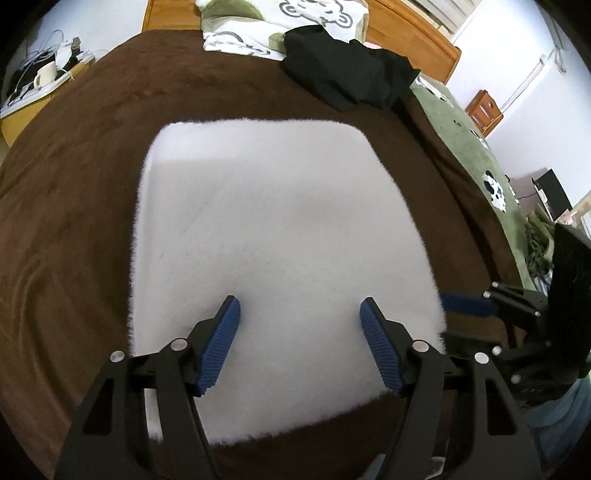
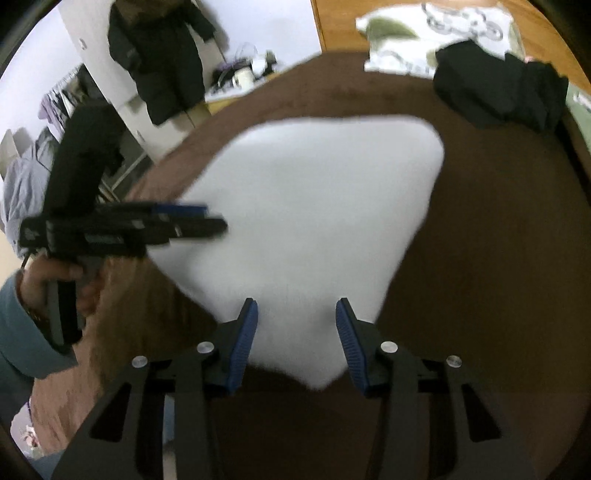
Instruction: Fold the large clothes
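A white fluffy garment (image 1: 280,236) lies folded into a flat rectangle on the brown blanket (image 1: 74,192) that covers the bed. My left gripper (image 1: 300,314) hovers open over its near half, with nothing between the blue pads. In the right wrist view the same garment (image 2: 314,214) shows its near corner under my right gripper (image 2: 297,310), which stands open above it without pinching the cloth. The left gripper (image 2: 214,218) appears side-on at the garment's left edge, held by a hand (image 2: 55,273). One blue finger (image 1: 465,304) of the right gripper shows at the garment's right edge.
A crumpled black garment (image 1: 347,74) lies at the far side of the bed, next to a printed pillow (image 1: 280,22) and the wooden headboard (image 1: 406,33). A green blanket (image 1: 472,155) runs along the right. A mug (image 1: 46,74) sits on a side table; a dark coat (image 2: 159,59) hangs on the wall.
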The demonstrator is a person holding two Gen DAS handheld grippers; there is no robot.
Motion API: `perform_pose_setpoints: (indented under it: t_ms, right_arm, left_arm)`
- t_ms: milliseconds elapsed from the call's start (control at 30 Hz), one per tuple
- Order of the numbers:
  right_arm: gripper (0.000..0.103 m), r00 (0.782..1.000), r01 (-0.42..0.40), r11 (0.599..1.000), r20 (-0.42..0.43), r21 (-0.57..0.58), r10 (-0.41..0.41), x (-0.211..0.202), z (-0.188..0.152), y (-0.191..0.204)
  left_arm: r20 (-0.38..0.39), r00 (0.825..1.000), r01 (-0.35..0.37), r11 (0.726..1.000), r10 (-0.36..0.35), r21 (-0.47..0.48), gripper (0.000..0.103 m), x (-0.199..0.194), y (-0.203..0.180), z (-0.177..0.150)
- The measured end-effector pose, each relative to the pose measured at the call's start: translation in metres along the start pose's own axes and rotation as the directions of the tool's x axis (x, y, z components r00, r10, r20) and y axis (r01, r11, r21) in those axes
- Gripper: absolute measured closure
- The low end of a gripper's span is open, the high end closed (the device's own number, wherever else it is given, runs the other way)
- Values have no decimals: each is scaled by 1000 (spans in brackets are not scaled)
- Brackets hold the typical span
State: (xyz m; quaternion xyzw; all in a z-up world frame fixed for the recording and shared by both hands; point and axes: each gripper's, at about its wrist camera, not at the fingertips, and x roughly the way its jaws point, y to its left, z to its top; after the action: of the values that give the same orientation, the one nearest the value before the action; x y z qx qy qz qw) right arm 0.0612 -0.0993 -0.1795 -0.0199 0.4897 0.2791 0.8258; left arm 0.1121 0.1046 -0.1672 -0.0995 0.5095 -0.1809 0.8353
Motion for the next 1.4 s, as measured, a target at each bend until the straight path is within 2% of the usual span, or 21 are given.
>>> perform_pose_setpoints:
  t_ms: [133,267,367,567,633,700,733,867,1000,1067,1133,1233,1333,1400]
  right_arm:
    - [57,999,20,999,-42,28,-19,7,-16,-2]
    - [54,998,24,998,-67,55,-20,13,-15,-9]
    - [53,997,18,998,-70,61,-14,12,-14,-10]
    - [53,998,23,998,-52,63,-20,4,-15,-8]
    - [53,999,16,997,-41,73,-13,-2,-14,-10]
    - [52,1000,10,996,-28,86,-8,-10,-14,-11]
    - [51,1000,5,995,-17,102,-3,-15,-13,-14]
    - [40,999,-20,982,36,186,13,-32,-7,-29]
    - [19,992,-113,946,82,303,92,-38,1,-52]
    - [17,995,-91,945,74,316,71,-35,5,-58]
    - [14,993,-111,936,74,334,92,-26,10,-62]
    - [11,977,-213,885,99,415,189,-11,13,-79]
    - [6,962,-271,844,114,463,246,5,15,-96]
    - [6,940,-339,791,147,510,308,19,17,-113]
  left_arm:
    - [-18,999,-38,998,39,51,34,8,-5,-4]
    - [-7,1000,-15,999,15,34,33,12,5,-9]
    - [10,1000,29,999,-29,-17,33,13,14,-12]
    - [35,999,31,999,-30,-33,33,10,11,-15]
    - [34,998,57,996,-55,-69,31,6,13,-12]
    - [20,997,74,993,-73,-89,19,0,12,-5]
    - [15,997,76,993,-75,-94,17,-2,11,-2]
    - [44,998,43,997,-41,-65,9,-21,8,11]
    - [52,999,8,996,-3,-92,7,-29,29,24]
    - [54,998,21,990,-13,-136,7,-29,46,31]
    - [40,998,54,979,-47,-195,7,-23,68,36]
    - [21,994,109,952,-107,-287,7,-8,97,39]
    - [13,988,150,923,-155,-355,7,10,116,38]
    - [10,983,174,911,-184,-374,7,19,123,37]
